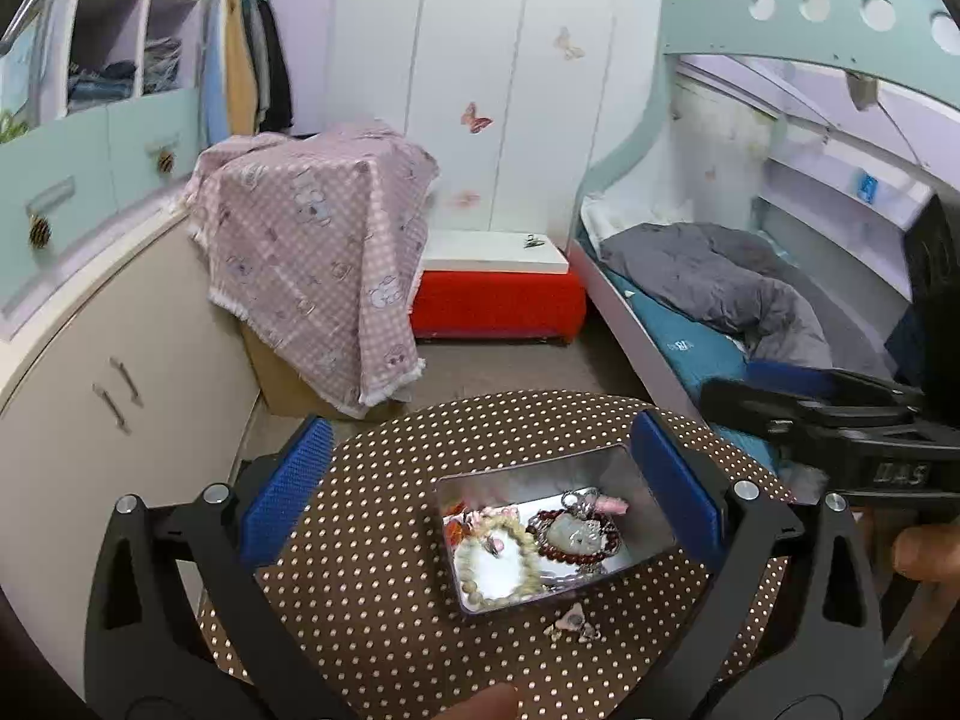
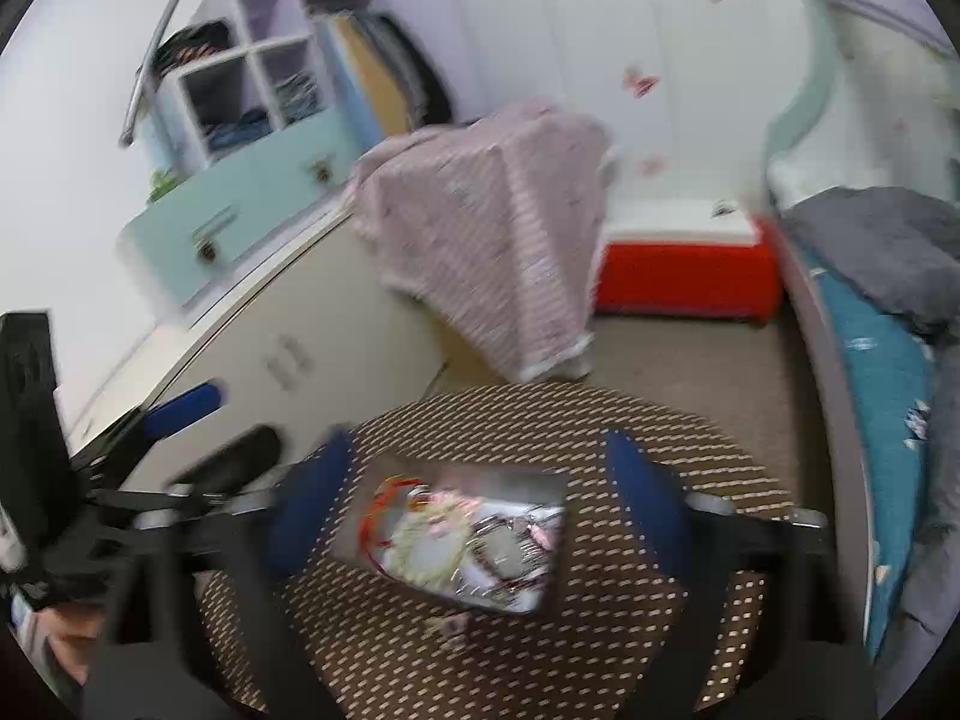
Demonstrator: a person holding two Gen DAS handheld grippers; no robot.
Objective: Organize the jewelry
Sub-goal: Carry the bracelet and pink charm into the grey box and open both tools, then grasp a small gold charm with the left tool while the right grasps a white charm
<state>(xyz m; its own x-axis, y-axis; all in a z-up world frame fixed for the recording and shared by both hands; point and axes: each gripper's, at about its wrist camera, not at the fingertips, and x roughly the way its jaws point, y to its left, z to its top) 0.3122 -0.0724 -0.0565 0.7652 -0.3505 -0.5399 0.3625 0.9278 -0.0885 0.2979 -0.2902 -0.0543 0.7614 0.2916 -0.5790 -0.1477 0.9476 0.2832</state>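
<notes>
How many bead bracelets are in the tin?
2. A cream bracelet lies at the tin's near-left; a dark red bracelet lies beside it at the right. Others may be hidden underneath.

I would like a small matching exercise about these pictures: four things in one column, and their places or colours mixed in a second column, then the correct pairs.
Things:
1. cream bead bracelet
2. dark red bead bracelet
3. small pink piece
4. storage bench

Places or colours:
A. red, with a white top
B. on the dotted cloth, outside the tin
C. in the tin, left part
D. in the tin, around a pale pendant

Pairs: 1-C, 2-D, 3-B, 4-A
</notes>
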